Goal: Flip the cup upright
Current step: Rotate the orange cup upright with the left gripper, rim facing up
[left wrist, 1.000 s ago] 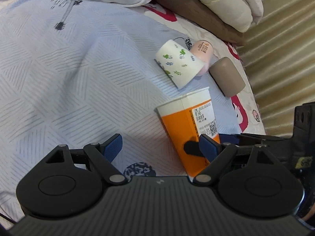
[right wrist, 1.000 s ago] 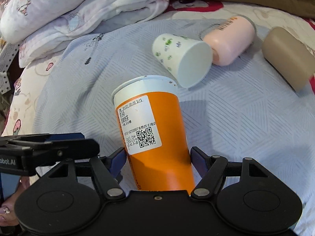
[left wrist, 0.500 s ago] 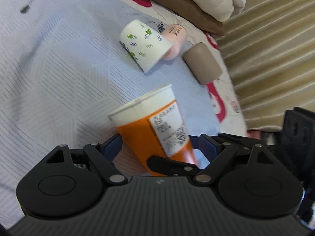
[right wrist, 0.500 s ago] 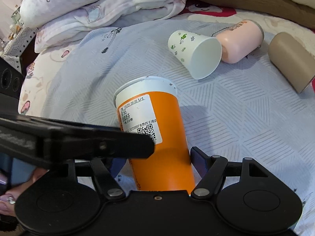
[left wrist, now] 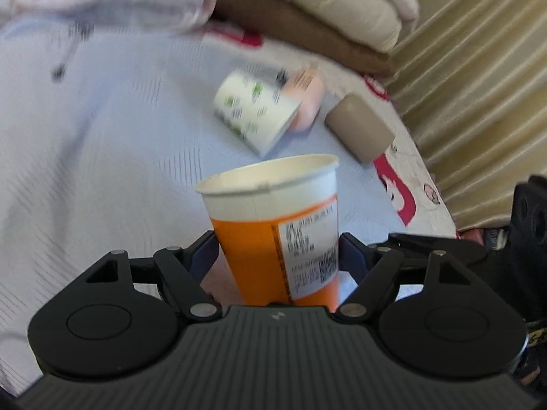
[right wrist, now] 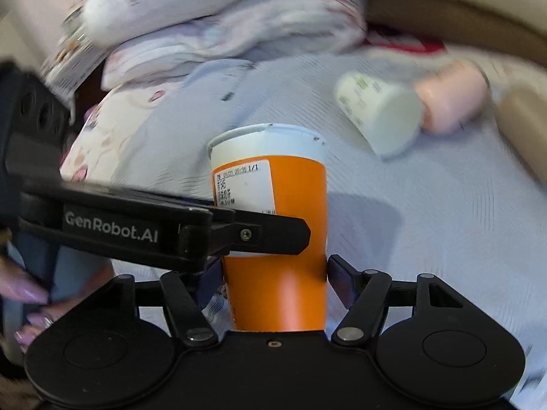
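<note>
A pale blue bedspread (left wrist: 102, 171) fills the background. The orange cup (left wrist: 273, 235), rim up, is gripped between both the left tongs (left wrist: 278, 251) and the right tongs (right wrist: 273, 273), above the bedspread. Release onto that soft quilt risks toppling it.

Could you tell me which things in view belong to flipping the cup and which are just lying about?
In the job:
orange cup
left gripper
right gripper

Lying about:
leaf-print paper cup, on its side
pink cup, on its side
tan cup, on its side
folded bedding
</note>
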Available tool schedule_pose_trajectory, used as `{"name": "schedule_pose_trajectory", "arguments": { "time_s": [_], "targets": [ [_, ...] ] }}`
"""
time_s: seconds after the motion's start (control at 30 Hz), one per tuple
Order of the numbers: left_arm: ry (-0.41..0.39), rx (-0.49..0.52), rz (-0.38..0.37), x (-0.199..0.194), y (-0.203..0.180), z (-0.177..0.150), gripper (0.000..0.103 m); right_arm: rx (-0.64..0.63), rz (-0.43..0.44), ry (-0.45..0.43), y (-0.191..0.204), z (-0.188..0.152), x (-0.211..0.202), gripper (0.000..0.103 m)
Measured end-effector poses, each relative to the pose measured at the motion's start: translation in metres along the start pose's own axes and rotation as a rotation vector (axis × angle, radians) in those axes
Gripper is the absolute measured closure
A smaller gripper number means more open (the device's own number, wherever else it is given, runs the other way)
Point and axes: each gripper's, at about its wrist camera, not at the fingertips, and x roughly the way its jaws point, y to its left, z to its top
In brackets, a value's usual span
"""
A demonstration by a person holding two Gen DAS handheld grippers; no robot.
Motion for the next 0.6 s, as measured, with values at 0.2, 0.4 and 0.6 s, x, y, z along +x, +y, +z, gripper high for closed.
{"name": "schedule_pose_trajectory", "arguments": {
  "time_s": [0.2,0.4,0.6],
  "targets": [
    [-0.116,0.111,0.028,-0.025,-0.010,0.009,0.029,-0.224,-0.023,-0.110,0.014,0.007,0.000,0.031],
    [-0.215,0.183,0.068,-0.040,-0.010,0.010,0.029,-0.271,-0.025,-0.228,0.021,0.014,-0.001,0.031],
    [-0.294,0.254,0.107,-0.046,-0.006,0.022,0.029,-0.378,-0.061,-0.387,0.029,0.023,0.011,0.031]
  ]
}}
